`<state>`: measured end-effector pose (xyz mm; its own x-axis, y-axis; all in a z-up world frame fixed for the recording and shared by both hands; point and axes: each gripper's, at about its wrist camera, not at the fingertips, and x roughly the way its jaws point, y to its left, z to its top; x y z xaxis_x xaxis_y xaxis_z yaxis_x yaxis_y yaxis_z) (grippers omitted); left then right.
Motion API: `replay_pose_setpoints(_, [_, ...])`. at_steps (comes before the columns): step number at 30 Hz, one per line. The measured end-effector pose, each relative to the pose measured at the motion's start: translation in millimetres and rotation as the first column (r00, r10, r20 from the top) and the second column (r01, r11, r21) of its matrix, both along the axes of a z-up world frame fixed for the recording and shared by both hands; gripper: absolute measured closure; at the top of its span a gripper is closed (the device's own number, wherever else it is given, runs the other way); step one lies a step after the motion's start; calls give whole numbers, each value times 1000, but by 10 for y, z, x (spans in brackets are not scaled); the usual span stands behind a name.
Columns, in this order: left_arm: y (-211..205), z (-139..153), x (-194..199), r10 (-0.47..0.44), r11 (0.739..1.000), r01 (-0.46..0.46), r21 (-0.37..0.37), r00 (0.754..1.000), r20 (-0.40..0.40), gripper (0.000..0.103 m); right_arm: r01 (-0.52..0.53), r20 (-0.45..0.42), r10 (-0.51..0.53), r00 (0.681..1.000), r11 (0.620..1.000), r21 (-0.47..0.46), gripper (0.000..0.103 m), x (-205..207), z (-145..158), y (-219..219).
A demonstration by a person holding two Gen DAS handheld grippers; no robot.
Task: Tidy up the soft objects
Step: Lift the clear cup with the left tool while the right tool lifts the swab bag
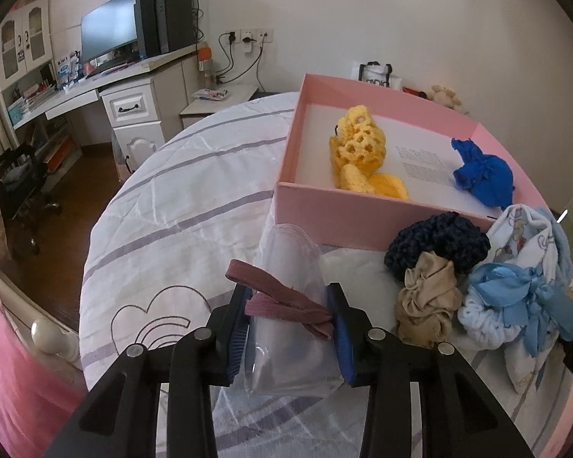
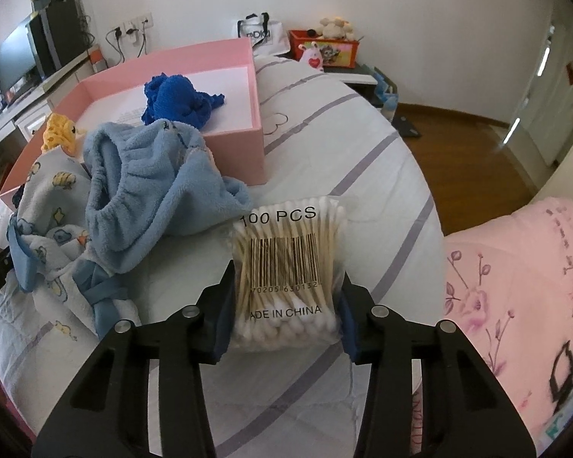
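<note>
My left gripper (image 1: 290,305) is clamped on a clear plastic pouch (image 1: 286,328) with a mauve elastic band (image 1: 282,301) draped across it, on the white quilt (image 1: 164,206). My right gripper (image 2: 286,297) pinches a bag of cotton swabs (image 2: 286,267) (label reads 100 PCS). The pink box (image 1: 363,217) holds a yellow crochet piece (image 1: 359,149) and a blue cloth (image 1: 481,175); scrunchies (image 1: 435,263) lie just beside it.

left gripper (image 1: 290,316): black arms, blue pads, silver screws | right gripper (image 2: 286,301): same build
</note>
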<state>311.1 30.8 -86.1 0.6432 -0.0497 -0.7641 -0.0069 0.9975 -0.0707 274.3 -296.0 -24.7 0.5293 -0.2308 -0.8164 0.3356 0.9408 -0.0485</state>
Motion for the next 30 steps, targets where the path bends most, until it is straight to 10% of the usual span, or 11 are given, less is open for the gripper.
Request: replay_pose_setpoints(30, [-260, 781, -889, -53, 998, 48, 32, 984, 168, 67, -70, 225, 79, 971, 996, -47, 64, -622, 759, 293])
